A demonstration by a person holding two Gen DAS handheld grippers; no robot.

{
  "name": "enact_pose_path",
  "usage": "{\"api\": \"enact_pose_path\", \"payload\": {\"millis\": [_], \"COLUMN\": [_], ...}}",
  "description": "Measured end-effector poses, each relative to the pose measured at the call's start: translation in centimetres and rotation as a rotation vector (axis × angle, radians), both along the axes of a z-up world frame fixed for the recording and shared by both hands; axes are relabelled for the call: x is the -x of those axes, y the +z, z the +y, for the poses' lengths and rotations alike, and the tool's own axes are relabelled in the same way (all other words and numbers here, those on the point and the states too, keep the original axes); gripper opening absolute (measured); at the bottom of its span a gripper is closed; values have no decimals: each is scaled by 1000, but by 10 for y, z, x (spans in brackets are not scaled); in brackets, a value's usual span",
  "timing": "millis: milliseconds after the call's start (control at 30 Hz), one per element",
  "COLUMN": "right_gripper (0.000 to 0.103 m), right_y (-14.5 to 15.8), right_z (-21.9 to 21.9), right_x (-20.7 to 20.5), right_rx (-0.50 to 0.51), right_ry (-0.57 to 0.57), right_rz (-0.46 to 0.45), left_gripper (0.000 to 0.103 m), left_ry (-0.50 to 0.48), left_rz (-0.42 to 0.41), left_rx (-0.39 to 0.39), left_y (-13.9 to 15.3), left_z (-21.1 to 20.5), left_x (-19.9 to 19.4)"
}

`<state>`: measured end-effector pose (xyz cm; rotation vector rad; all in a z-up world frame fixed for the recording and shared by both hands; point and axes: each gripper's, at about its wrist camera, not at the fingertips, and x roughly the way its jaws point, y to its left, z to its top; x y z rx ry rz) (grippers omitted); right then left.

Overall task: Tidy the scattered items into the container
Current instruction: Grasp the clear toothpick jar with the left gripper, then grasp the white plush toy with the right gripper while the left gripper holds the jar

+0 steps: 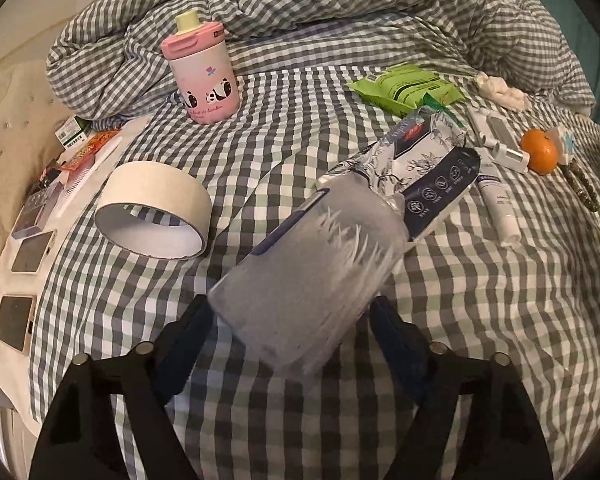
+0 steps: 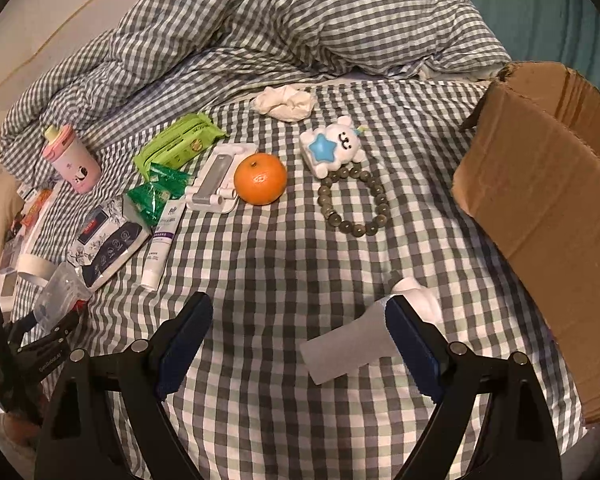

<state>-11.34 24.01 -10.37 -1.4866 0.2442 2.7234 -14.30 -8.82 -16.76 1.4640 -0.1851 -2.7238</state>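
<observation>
My left gripper [image 1: 294,322] has its jaws around the base of a clear plastic cup [image 1: 312,272] that lies tilted on the checked bedsheet [image 1: 284,128]; the same cup and gripper show at the left of the right wrist view [image 2: 60,292]. My right gripper [image 2: 300,332] is open above the sheet, with a white paper piece [image 2: 348,344] just inside its right finger. A brown cardboard box [image 2: 548,208] stands open at the right. Scattered about are an orange [image 2: 260,179], a bead bracelet [image 2: 354,200], a white bear toy [image 2: 332,146], a white tube [image 2: 162,240] and a floral wipes pack [image 1: 420,176].
A pink panda bottle [image 1: 202,76], a tape roll [image 1: 154,210], a green wipes pack [image 1: 406,86], a crumpled tissue [image 2: 286,102] and a white phone stand [image 2: 216,180] lie on the bed. A rumpled checked duvet [image 2: 260,24] is heaped at the back. Phones and cards [image 1: 28,252] lie along the left edge.
</observation>
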Motion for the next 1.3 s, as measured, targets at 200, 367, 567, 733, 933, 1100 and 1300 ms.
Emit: {"api": "enact_pose_path", "payload": {"millis": [200, 367, 567, 733, 933, 1100, 1300], "right_gripper": [88, 88, 88, 88, 88, 88, 81], "right_y": [1, -2, -7, -10, -4, 2, -19], "right_z": [-2, -5, -2, 2, 1, 7, 15], "right_x": [-2, -1, 1, 6, 29, 82, 149], "right_rx": [6, 11, 17, 17, -20, -52, -45], "right_ry": [7, 13, 11, 12, 44, 59, 14], "right_rz": [1, -4, -13, -15, 10, 36, -44], "left_gripper": [71, 79, 85, 73, 73, 73, 73], "left_ry": [-20, -103, -115, -116, -88, -89, -110], "left_rz": [14, 34, 35, 33, -1, 26, 48], "left_rx": [-52, -119, -110, -73, -23, -55, -30], "left_y": [12, 13, 0, -6, 5, 23, 31], "left_z": [-1, 7, 18, 26, 27, 25, 32], "left_x": [-8, -8, 14, 14, 5, 0, 5]}}
